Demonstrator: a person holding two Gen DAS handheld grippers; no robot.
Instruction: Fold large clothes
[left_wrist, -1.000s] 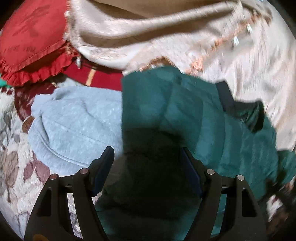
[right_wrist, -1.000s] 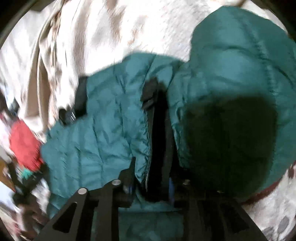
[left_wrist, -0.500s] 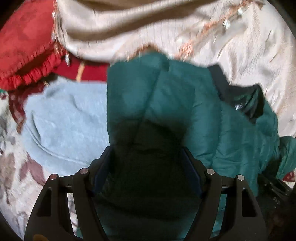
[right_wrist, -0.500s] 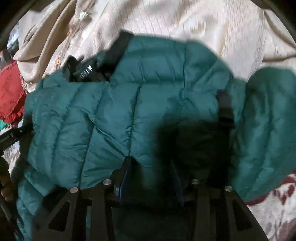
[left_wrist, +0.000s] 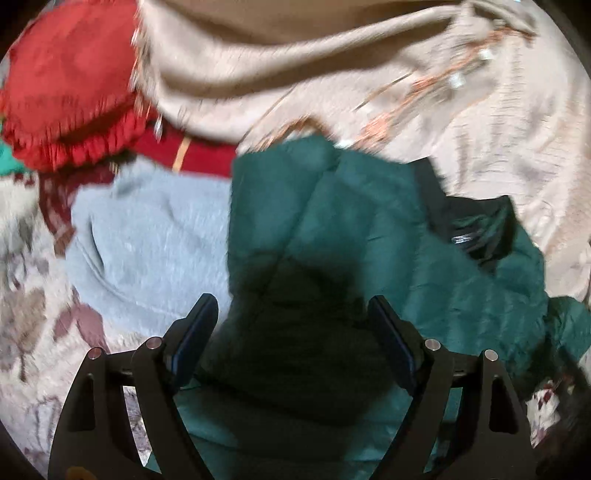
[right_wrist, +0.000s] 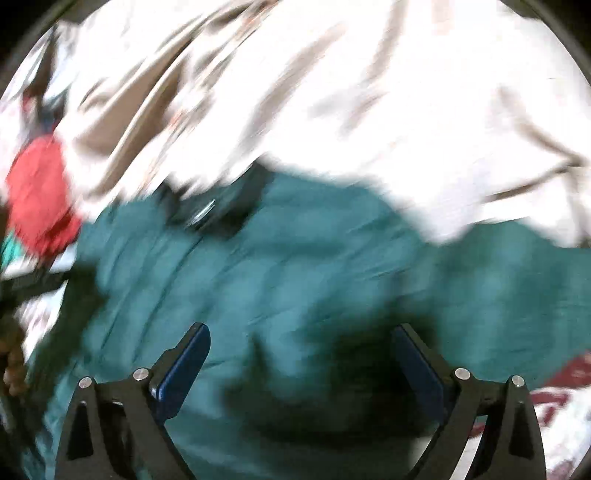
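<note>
- Left wrist view alone shows a pale blue fleece garment (left_wrist: 147, 251), soft and nubby, lying just left of the teal puffer jacket (left_wrist: 369, 229) and touching its edge.
- That same view shows a red pillow (left_wrist: 66, 92) with a ruffled fringe at the upper left, and a floral-printed bedspread (left_wrist: 29, 314) under the fleece.
- Left gripper (left_wrist: 291, 314) hangs over the jacket with its blue-padded fingers (left_wrist: 195, 332) spread wide, nothing between them but quilted fabric in shadow below.
- Right wrist view is heavily blurred; it shows the jacket (right_wrist: 295, 266) spread broadly across the middle, with its black collar (right_wrist: 221, 210) near the top edge.
- Right gripper (right_wrist: 301, 347) also has its fingers (right_wrist: 184, 362) spread apart above the jacket, gripping nothing.
- Both views show a cream, satiny draped cloth (left_wrist: 332, 74) (right_wrist: 369, 110) beyond the jacket, with coppery embroidery visible only from the left.
- The jacket's surface is smooth, slightly shiny, stitched into puffy channels; it lies on the bed between the fleece and the cream cloth.
</note>
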